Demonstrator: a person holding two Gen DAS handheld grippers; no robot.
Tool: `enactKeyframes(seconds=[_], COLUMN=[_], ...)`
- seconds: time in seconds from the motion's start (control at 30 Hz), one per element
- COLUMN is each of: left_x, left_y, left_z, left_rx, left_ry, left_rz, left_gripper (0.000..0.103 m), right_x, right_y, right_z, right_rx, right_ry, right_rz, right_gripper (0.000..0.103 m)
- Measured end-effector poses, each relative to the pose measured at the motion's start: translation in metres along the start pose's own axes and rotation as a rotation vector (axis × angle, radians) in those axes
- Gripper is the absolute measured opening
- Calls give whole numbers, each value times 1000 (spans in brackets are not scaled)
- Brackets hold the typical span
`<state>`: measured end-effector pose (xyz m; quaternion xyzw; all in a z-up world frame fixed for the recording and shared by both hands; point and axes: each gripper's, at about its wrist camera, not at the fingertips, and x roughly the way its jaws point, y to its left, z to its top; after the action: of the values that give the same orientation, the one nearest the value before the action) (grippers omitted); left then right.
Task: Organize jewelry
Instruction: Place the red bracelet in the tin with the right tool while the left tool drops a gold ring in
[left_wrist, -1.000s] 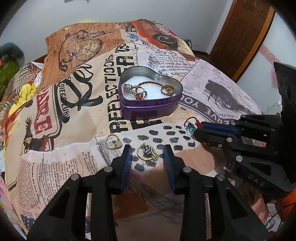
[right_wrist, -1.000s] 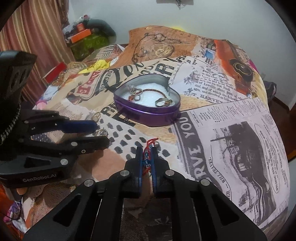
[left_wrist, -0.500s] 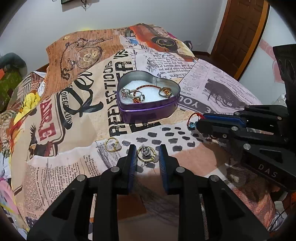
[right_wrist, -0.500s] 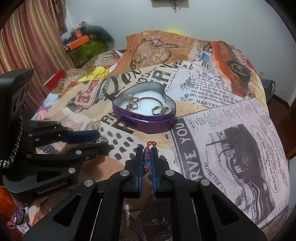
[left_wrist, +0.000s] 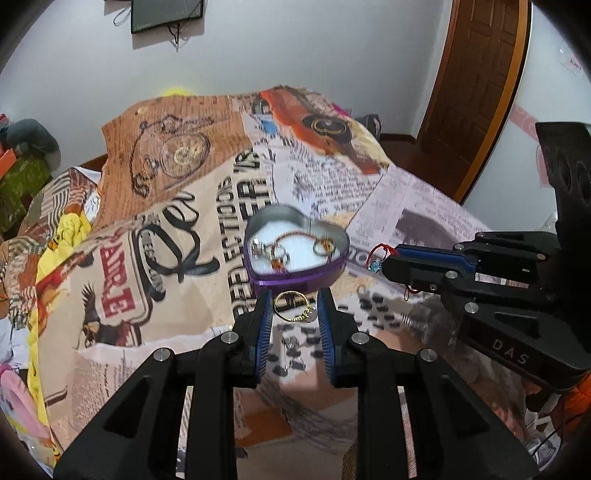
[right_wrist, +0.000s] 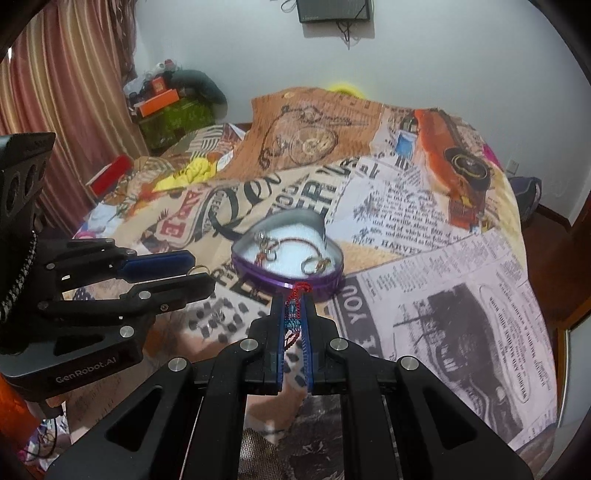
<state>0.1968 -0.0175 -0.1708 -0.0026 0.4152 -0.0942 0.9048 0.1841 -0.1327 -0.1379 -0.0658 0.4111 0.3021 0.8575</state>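
A heart-shaped purple tin (left_wrist: 295, 254) is seen on the newspaper-print bedspread (left_wrist: 192, 229), at the middle of both views. Inside it, on the white lining, several pieces are already laid: a silver ring (left_wrist: 258, 249) at the left, a red cord bracelet (left_wrist: 291, 236) across the middle, and a gold ring (left_wrist: 324, 245) at the right. That part of the sorting can be judged as done.

Two more pieces are held clear of the bed. A gold ring with a stone (left_wrist: 294, 307) is pinched between the blue pads of the left gripper (left_wrist: 294, 308), whose jaws are clenched on the ring's edges, just on the near side of the tin. A red cord with blue beads (right_wrist: 293, 310) is clamped in the right gripper (right_wrist: 293, 314), whose jaws are almost fully together on it, with the cord's loop standing out past the tips near the tin's near rim.

On the spotted patch of bedspread below the left gripper, at least one small silvery piece (left_wrist: 291, 343) is left lying; it is blurred, so its kind cannot be told.

The task is judged to be past its midpoint: both held pieces have yet to be dropped into the tin, and the loose piece has yet to be collected.
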Motion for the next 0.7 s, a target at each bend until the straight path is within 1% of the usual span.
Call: enactKeyframes(seconds=[0.17, 0.37, 0.53, 0.7], left_x=[-5, -4, 2, 14], left_y=[4, 11, 16, 21], left_z=[11, 22, 29, 32], left_rx=[-11, -27, -32, -38], left_ry=[-33, -55, -58, -44], left_rz=[-3, 2, 8, 13], left_gripper=[23, 23, 23, 23], right_x=[-6, -7, -5, 0], right_y=[-1, -3, -6, -8], right_z=[11, 24, 35, 42], right_rx=[-5, -4, 1, 3], right_ry=[-34, -68, -91, -107], right_rz=[-9, -17, -14, -18], right_gripper=[7, 7, 7, 7])
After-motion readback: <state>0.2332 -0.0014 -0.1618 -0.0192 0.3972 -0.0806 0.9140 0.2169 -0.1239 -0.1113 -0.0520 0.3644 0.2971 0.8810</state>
